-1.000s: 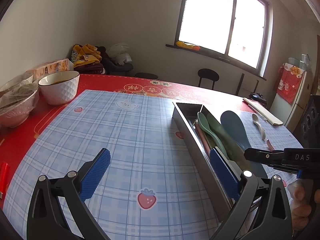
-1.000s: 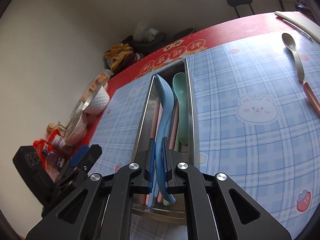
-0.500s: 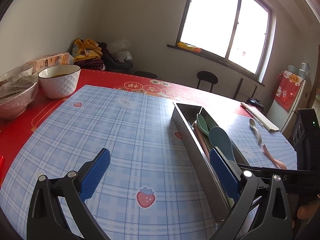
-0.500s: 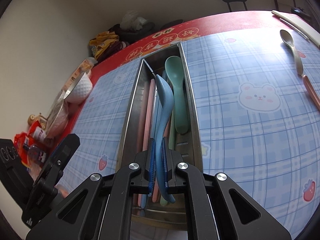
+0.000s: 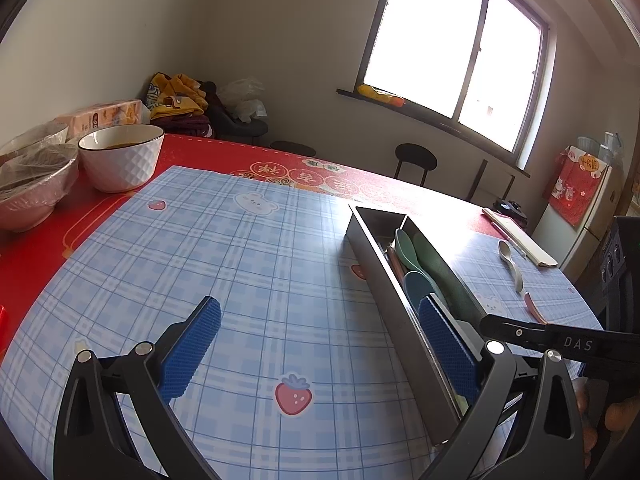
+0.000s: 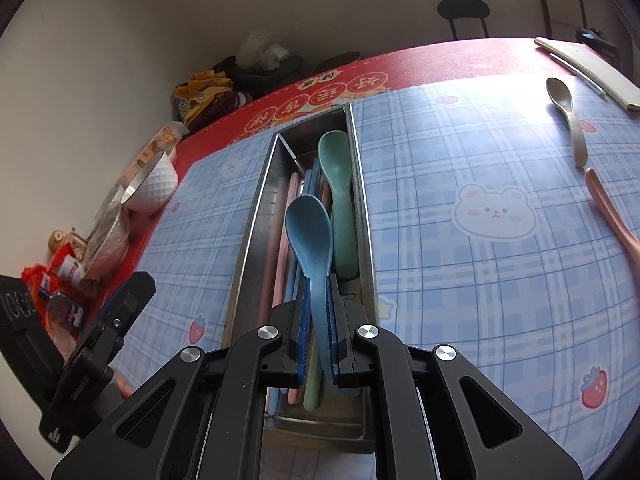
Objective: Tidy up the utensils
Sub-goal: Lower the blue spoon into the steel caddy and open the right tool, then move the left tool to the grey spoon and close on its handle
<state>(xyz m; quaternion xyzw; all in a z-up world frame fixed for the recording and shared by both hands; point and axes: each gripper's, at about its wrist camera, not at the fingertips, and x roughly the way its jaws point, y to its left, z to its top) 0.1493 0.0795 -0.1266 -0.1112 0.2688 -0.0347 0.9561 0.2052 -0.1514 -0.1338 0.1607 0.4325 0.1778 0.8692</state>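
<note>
Spoons: four [image 6: 310, 236]. Metal tray: one [image 6: 256, 216]. Bowls: two [image 5: 120, 160].

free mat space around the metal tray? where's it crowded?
Free: blue checked mat left of the metal tray, up to the white bowl. Also between tray and beige spoon. Crowded: inside the tray, and the table's left edge by the bowls.

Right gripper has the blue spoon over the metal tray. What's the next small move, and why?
Probably open the right gripper to release the blue plastic spoon. Its bowl already lies inside the long stainless steel tray, next to the green plastic spoon, with the pads clamped on its handle. The open left gripper holds nothing, so no support is needed.
</note>
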